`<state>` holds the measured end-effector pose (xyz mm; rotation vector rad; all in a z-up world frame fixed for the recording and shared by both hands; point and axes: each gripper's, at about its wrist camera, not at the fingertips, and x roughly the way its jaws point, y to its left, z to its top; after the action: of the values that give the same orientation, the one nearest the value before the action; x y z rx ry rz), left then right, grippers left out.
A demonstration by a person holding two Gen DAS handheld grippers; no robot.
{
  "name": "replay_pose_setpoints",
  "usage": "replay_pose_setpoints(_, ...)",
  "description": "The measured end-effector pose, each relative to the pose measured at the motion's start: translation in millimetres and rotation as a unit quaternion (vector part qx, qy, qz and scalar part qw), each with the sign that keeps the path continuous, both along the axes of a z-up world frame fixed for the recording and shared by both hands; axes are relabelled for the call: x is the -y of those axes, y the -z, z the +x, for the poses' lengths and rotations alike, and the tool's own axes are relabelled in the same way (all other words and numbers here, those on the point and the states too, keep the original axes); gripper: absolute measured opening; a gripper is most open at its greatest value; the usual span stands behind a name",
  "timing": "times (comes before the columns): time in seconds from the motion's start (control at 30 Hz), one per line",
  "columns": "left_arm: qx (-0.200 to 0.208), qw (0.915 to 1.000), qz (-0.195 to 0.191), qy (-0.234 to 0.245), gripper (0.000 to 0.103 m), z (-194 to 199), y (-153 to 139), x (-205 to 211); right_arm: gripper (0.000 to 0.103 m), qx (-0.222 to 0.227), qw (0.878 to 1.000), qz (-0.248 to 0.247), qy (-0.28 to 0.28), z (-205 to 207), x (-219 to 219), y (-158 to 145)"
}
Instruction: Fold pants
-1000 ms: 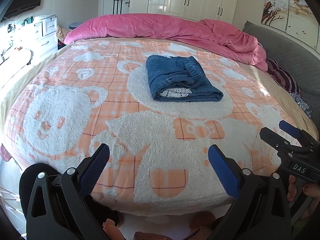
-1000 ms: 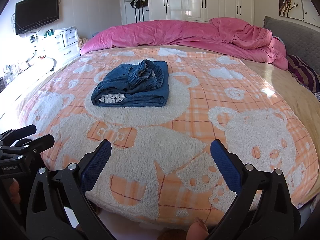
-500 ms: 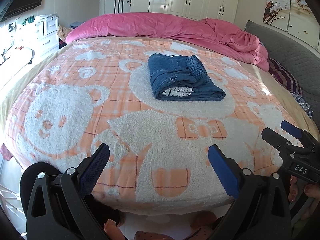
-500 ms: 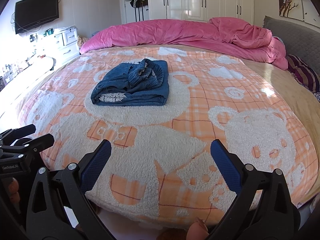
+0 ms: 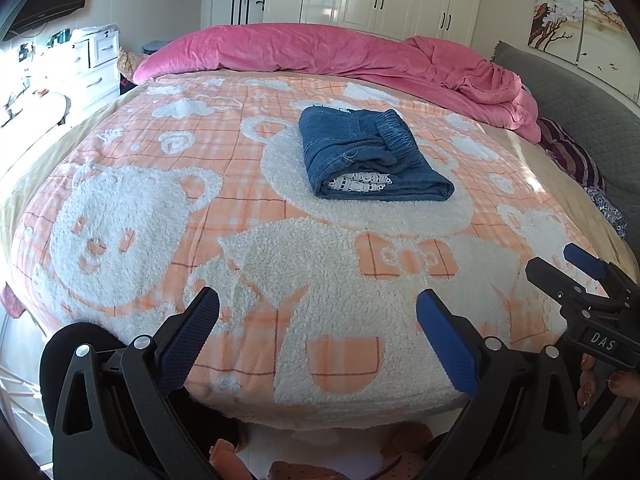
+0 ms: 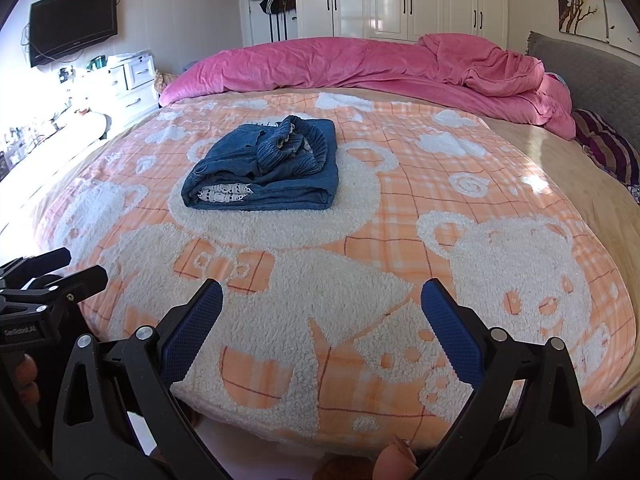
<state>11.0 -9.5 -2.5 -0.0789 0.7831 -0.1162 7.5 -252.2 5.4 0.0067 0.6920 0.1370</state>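
left view, change: almost nothing moves from a moment ago; the pants (image 5: 370, 156) look a bit closer. folding looks done.
left view, claw: the left gripper (image 5: 318, 322) is wide apart, holding nothing, well back from the pants.
right view, pants: the pants (image 6: 266, 170) lie mid blanket (image 6: 400, 264), open rolled end facing us, long side running away.
right view, claw: the right gripper (image 6: 322, 312) gapes, holding nothing.

The blue denim pants (image 5: 370, 156) lie folded into a compact, flat rectangle on the bear-print blanket (image 5: 120, 216), white lining peeking from the near edge, elastic waistband on top.
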Motion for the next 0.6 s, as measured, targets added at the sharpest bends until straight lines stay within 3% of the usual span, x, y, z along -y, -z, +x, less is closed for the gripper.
replay_pose_setpoints(0.6, -0.023, 0.9996, 0.013, -0.009, 0.098, 7.4, 6.5, -0.3, 0.094, -0.012, 1.000, -0.003, 0.006, 4.4, 2.1, 6.2)
